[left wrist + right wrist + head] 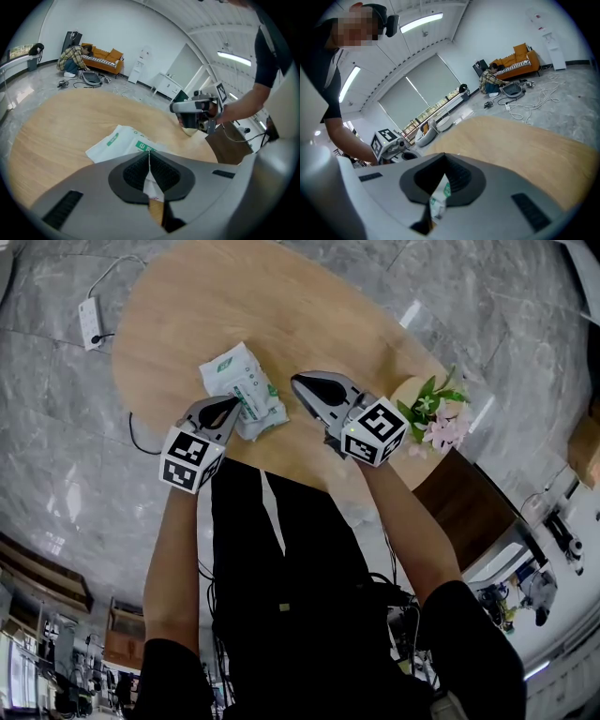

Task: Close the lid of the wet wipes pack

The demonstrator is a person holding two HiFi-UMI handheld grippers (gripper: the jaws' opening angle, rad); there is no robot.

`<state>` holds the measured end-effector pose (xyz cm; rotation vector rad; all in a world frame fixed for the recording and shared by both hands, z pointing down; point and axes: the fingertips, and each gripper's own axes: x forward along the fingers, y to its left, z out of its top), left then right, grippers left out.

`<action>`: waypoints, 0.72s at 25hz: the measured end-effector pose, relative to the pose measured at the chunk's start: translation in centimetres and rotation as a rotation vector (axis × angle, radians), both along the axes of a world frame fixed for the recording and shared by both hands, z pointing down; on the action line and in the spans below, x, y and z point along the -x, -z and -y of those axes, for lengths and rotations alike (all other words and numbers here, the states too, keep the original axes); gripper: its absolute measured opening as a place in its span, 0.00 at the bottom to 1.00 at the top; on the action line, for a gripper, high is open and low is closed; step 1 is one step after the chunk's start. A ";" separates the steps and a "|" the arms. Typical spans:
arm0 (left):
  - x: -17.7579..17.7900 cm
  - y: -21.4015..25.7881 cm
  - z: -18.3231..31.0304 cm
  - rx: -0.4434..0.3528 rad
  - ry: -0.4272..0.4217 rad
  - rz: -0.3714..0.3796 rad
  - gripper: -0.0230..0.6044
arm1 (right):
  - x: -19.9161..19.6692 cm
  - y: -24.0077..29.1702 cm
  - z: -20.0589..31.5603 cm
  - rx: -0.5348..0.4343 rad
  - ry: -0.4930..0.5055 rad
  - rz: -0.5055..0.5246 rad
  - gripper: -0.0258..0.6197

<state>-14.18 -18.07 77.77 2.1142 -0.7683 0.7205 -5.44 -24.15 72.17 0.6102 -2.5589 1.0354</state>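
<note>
Wipes pack flat on tabletop; left gripper at its edge, right gripper beside; fingers of both clenched, empty.
</note>
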 end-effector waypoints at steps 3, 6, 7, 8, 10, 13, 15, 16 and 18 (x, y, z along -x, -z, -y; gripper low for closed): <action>-0.3 -0.4 0.2 0.006 -0.017 0.034 0.07 | -0.3 -0.1 -0.1 0.003 -0.003 0.001 0.06; -0.5 -1.0 0.2 0.027 -0.030 0.065 0.07 | -0.6 -0.3 0.0 0.006 -0.006 0.002 0.06; -0.6 -1.1 0.2 0.030 -0.035 0.074 0.07 | -0.7 -0.3 0.0 0.007 -0.006 0.002 0.06; -0.7 -1.3 0.3 0.030 -0.040 0.083 0.07 | -0.8 -0.3 0.0 0.007 -0.006 0.003 0.06; -0.9 -1.4 0.3 0.030 -0.055 0.105 0.07 | -0.9 -0.3 -0.1 0.008 -0.006 0.003 0.06; -0.9 -1.6 0.4 0.036 -0.074 0.143 0.07 | -0.9 -0.3 -0.1 0.011 -0.004 0.005 0.06; -1.1 -1.8 0.4 0.042 -0.084 0.170 0.07 | -0.9 -0.4 -0.1 0.012 0.001 0.005 0.06; -1.2 -2.0 0.4 0.044 -0.090 0.184 0.07 | -1.0 -0.4 -0.1 0.013 0.003 0.004 0.06; -1.3 -2.4 0.2 0.049 -0.107 0.217 0.07 | -1.0 -0.5 -0.1 0.016 0.004 0.003 0.06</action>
